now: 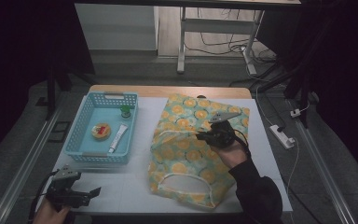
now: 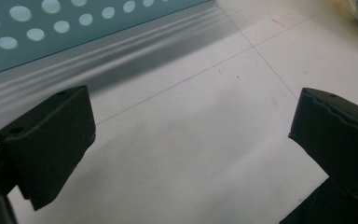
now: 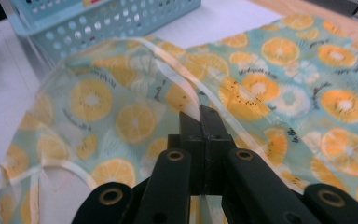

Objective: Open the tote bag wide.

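One bag (image 1: pixel 186 154), one basket (image 1: pixel 89 150), three items inside basket: round tin (image 1: pixel 101 131), tube (image 1: pixel 118 138), green-capped bottle (image 1: pixel 125 111). Bag: teal fabric, orange-slice print, pale trim along rim, oval handle cutout near you; lies on tabletop (image 1: pixel 121 186) right of basket, rim lifted. Your right tool (image 3: pixel 200 114) pinched closed on bag rim trim. Your left tool (image 2: pixel 191 135) jaws wide apart, nothing between, over bare tabletop just beside basket's near wall.

Bare table (image 1: pixel 135 186) between basket (image 1: pixel 101 156) and fruit-print bag (image 1: pixel 186 154).
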{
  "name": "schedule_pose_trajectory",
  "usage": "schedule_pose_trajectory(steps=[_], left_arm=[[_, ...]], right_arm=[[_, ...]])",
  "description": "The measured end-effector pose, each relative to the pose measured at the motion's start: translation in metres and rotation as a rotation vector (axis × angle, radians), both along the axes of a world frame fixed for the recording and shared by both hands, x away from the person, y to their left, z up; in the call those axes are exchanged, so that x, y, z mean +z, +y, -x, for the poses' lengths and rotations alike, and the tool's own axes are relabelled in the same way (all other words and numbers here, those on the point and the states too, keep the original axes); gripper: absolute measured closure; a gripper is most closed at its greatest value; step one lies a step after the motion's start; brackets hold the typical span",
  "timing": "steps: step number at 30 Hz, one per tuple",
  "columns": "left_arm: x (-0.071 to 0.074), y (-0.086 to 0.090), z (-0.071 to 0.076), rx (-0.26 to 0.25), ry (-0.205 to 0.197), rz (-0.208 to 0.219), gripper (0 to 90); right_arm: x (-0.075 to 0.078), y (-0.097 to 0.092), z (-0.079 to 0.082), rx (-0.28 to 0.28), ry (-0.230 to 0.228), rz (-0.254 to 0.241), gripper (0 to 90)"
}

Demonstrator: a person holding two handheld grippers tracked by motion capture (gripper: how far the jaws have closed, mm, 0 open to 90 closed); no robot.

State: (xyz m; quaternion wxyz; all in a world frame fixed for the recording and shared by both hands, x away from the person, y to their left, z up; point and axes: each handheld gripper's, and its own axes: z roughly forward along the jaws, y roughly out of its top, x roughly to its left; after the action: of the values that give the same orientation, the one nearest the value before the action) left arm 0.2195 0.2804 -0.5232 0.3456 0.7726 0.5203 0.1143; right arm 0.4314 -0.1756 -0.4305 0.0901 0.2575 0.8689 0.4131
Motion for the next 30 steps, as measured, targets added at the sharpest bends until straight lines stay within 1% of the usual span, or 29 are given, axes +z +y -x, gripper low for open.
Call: schedule_pose_trajectory(steps=[3, 10, 12, 14, 22, 30], left_arm=[[0.000, 0.001, 0.000, 0.001, -0.002, 0.004, 0.1], [0.000, 0.001, 0.000, 0.006, -0.001, 0.007, 0.1], [0.000, 0.001, 0.000, 0.007, -0.001, 0.008, 0.0], [0.000, 0.001, 0.000, 0.008, -0.001, 0.009, 0.1], [0.000, 0.002, 0.000, 0.007, 0.000, 0.012, 0.0], [0.000, 0.002, 0.000, 0.005, 0.000, 0.014, 0.1]], right_arm=[[0.009, 0.001, -0.005, -0.006, -0.005, -0.019, 89.9], [0.019, 0.003, -0.011, -0.011, -0.009, -0.032, 89.9], [0.023, 0.004, -0.014, -0.014, -0.016, -0.034, 89.9], [0.026, 0.004, -0.016, -0.018, -0.013, -0.040, 89.9], [0.035, 0.005, -0.025, -0.027, -0.022, -0.054, 89.9], [0.040, 0.008, -0.030, -0.034, -0.025, -0.064, 89.9]])
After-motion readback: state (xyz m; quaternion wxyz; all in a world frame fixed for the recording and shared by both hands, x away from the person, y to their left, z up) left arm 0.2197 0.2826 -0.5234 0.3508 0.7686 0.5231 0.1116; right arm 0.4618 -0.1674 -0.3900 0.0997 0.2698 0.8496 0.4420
